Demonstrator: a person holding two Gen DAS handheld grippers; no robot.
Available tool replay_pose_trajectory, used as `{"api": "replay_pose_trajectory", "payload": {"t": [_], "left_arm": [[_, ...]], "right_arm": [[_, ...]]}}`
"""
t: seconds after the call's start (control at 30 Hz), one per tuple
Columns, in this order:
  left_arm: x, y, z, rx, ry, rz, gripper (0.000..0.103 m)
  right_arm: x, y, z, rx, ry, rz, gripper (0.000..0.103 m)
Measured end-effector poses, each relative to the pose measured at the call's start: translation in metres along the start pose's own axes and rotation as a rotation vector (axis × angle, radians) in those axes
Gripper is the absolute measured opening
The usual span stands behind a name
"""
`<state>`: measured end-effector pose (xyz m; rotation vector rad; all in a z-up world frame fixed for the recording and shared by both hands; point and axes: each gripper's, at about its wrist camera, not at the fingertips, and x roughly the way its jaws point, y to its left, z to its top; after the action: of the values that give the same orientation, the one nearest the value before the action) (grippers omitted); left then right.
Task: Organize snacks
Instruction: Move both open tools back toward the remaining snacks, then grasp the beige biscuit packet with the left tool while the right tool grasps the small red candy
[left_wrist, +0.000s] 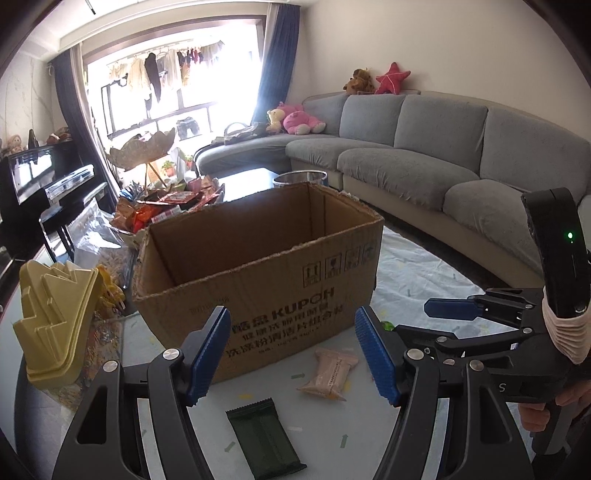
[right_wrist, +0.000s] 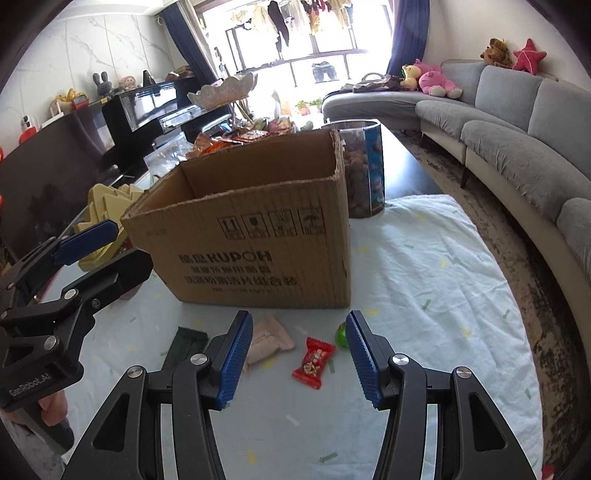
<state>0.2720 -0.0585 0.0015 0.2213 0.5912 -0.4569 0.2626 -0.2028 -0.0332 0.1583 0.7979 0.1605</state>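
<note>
We read step as approach, nothing yet boxed. Left gripper (left_wrist: 291, 354) jaws spread, empty; dark green packet (left_wrist: 264, 439) below, between them. Right gripper (right_wrist: 300, 360) jaws spread, empty; red candy (right_wrist: 313, 362) between. Next: lower, pinch, lift into cardboard box (left_wrist: 258, 269) ahead. Box reads "KUPOH".

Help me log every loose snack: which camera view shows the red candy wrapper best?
The right wrist view. There the red candy wrapper lies whole on the pale cloth, in front of the cardboard box, framed between the open right gripper's fingers. In the left wrist view I cannot find it; the left gripper's right-hand finger may be covering it.
</note>
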Motion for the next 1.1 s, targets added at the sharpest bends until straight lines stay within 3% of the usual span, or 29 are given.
{"api": "replay_pose_trajectory", "payload": {"t": [0.33, 0.67, 1.1], "left_arm": [[0.037, -0.005, -0.034, 0.024, 0.119, -0.039, 0.069], [0.076, -0.010, -0.047, 0.041, 0.221, -0.117, 0.069], [0.108, -0.007, -0.056, 0.017, 0.297, -0.150, 0.055]], "right_arm": [[0.033, -0.007, -0.022, 0.028, 0.094, -0.010, 0.050], [0.056, -0.011, -0.032, 0.056, 0.158, 0.001, 0.042], [0.065, -0.020, -0.033, 0.067, 0.175, -0.010, 0.037]]}}
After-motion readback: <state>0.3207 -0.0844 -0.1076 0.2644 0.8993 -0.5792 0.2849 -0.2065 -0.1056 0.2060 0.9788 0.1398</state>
